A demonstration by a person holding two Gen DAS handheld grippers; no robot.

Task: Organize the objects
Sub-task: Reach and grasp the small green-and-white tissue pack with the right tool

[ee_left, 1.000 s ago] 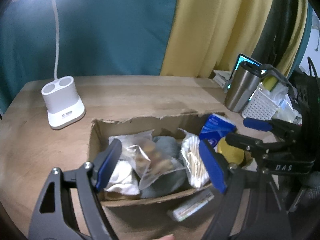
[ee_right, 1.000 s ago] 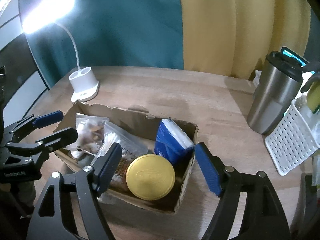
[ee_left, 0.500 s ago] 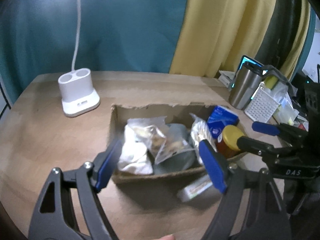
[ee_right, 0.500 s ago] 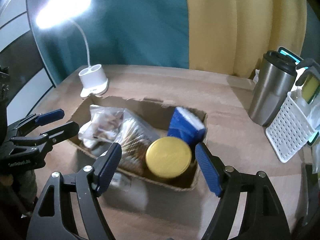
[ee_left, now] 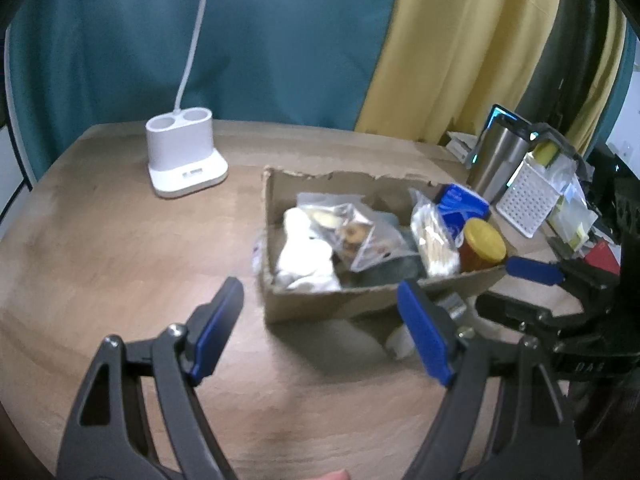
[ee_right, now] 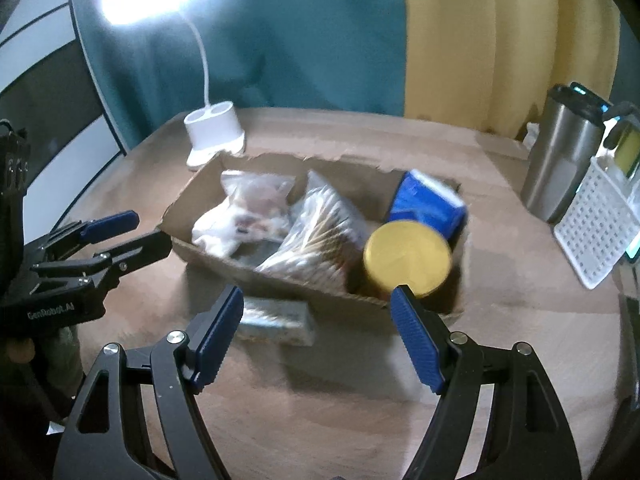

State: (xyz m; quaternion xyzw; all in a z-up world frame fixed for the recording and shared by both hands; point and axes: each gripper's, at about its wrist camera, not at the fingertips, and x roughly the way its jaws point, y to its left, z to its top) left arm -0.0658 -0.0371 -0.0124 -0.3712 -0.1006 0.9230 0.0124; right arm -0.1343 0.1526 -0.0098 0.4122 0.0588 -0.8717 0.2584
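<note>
Presently both grippers, left gripper (ee_left: 320, 332) and right gripper (ee_right: 316, 332), are hovering with fingers apart and empty before the cardboard box (ee_right: 320, 292) sitting full on the table (ee_left: 120, 260), likely needing a pick next.

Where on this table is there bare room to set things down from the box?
Bare wood lies left of the cardboard box, out to the lamp base, and behind the box up to the curtain. It is crowded on the right by the steel tumbler and white basket.

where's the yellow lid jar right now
In the right wrist view the yellow-lidded jar stands in the cardboard box's right end, touching the blue packet.
</note>
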